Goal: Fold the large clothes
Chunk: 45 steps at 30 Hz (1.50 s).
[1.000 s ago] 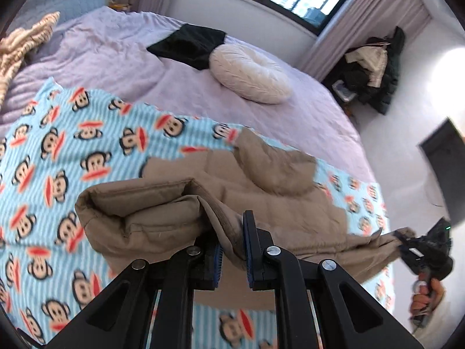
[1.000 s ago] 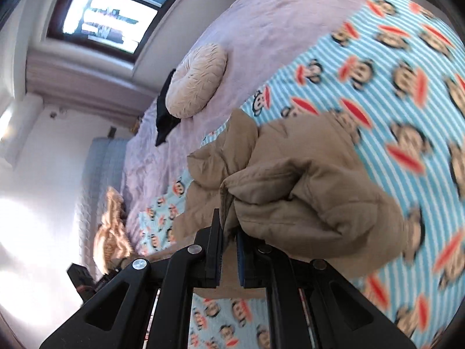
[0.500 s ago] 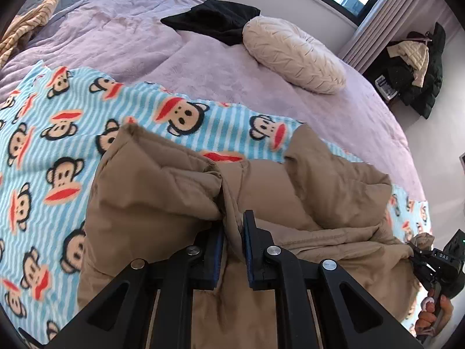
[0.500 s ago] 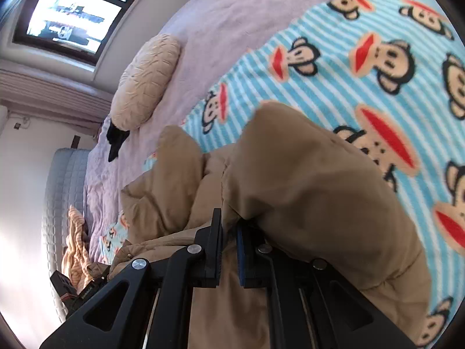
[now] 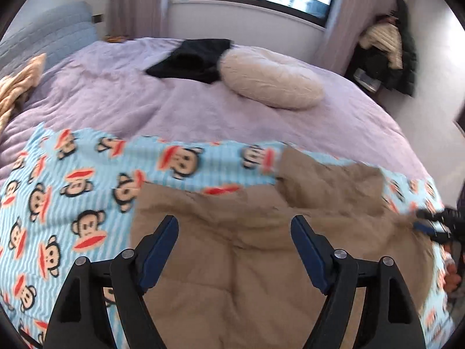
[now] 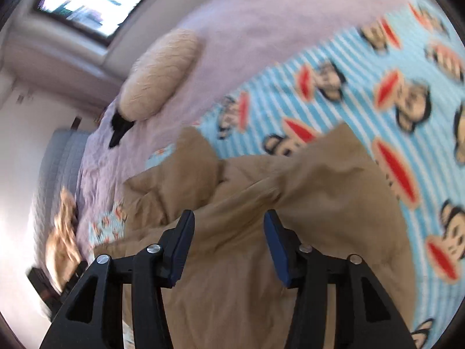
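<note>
The padded tan jacket [image 5: 247, 261], pinched and carried a second ago, now lies folded over on the blue monkey-print blanket [image 5: 72, 203] on the lilac bed [image 5: 145, 101]. Both grippers have just been opening: the left gripper [image 5: 234, 229] and right gripper [image 6: 229, 224] stand released above one garment, judged laid down to set the fold.

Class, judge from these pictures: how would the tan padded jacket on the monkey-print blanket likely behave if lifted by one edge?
The tan padded jacket would probably droop and bunch, since it already lies in soft creases and folds. Its puffy, quilted look suggests it is bulky yet fairly light. On the fleecy-looking monkey-print blanket it would likely drag rather than slide.
</note>
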Motion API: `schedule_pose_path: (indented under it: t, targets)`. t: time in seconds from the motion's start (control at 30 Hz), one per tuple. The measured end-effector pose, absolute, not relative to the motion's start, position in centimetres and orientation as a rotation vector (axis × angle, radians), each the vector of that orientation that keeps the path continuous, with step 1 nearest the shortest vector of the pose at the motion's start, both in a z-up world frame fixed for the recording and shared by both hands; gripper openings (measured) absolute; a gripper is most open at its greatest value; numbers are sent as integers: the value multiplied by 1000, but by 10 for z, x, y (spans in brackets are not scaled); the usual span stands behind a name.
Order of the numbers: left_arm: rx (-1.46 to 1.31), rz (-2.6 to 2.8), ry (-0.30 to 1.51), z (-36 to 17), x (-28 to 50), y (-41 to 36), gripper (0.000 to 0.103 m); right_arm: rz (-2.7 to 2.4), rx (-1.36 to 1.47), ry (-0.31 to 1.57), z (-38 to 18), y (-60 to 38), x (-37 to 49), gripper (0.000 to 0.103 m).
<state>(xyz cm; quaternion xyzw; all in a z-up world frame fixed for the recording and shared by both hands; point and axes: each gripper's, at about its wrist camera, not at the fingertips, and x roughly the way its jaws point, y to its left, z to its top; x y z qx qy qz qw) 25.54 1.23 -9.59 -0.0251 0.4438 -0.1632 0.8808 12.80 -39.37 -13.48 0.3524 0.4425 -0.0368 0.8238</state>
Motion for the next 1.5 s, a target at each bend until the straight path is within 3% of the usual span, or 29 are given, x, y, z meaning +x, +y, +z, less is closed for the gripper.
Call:
schedule_pose_path:
  t: [0.07,0.1,0.3,0.67,0.83,0.97,1.1,1.3,1.5]
  targets:
    - [-36,-427,962,-102,246,-3,78,-8,655,967,-129,-370,125,35]
    - [-22,-472,988,-109,242,-14,70,23,619,996,-134,-359,125,19]
    - [86,-435,998,-166,247,-59,67,-5,447,1060,-186,-335,149,5]
    - [28,-308,1020,-198,310,-49,67,-16,515,1053,-207,-354,191,0]
    - [73,-186,929,-166,309,-1,67,-112,409,1011,-164,-380,162,0]
    - [50,-101,1011,-188,326,42,67,-246,445,1056,-179,-425,147,0]
    - [-22,-119,1069,-222,337,53,76,-280,672,1046,-212,-456,153,0]
    - [-90,-103,1101,-245,352,52,85,-321,686,1058,-226,-463,168,0]
    - [-4,-43,1085,-215,343,49,86,-320,784,1028,-201,-468,159,8]
